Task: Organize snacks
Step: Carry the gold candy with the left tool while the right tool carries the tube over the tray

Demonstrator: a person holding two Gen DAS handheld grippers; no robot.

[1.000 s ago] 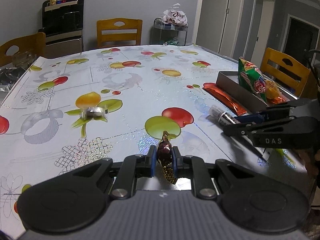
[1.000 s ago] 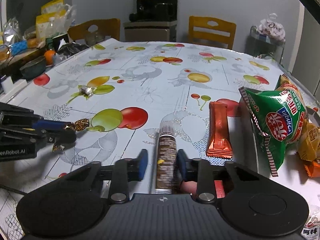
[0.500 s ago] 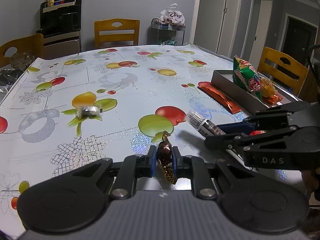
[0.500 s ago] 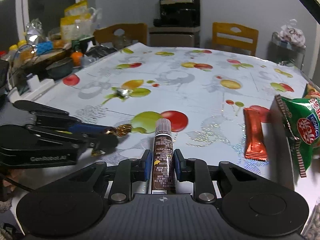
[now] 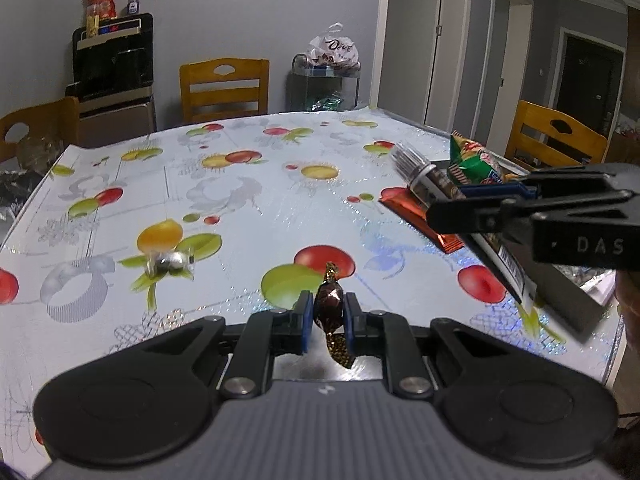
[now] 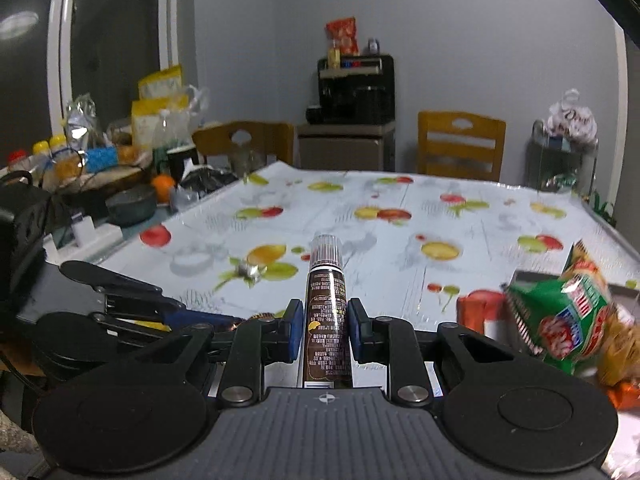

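My left gripper (image 5: 325, 322) is shut on a dark brown wrapped candy (image 5: 329, 309) with gold twisted ends, held just above the table. My right gripper (image 6: 325, 330) is shut on a brown snack tube (image 6: 326, 312) with a clear cap, lifted off the table; the tube also shows in the left wrist view (image 5: 424, 178). A silver wrapped candy (image 5: 170, 262) lies on the tablecloth to the left. An orange-red snack bar (image 5: 416, 220) lies beside the grey tray (image 6: 528, 278), which holds a green snack bag (image 6: 568, 320) and orange packets.
The table wears a fruit-print cloth (image 5: 240, 184). Wooden chairs (image 5: 224, 88) stand around it. A cluttered counter with a bowl and bags (image 6: 120, 168) lies beyond the table's left edge. A black appliance (image 5: 112, 60) and a bag of chocolates (image 5: 332, 52) stand at the back wall.
My right gripper shut on the snack tube and lifted it off the table toward the tray side. My left gripper kept holding the brown candy, nearly still.
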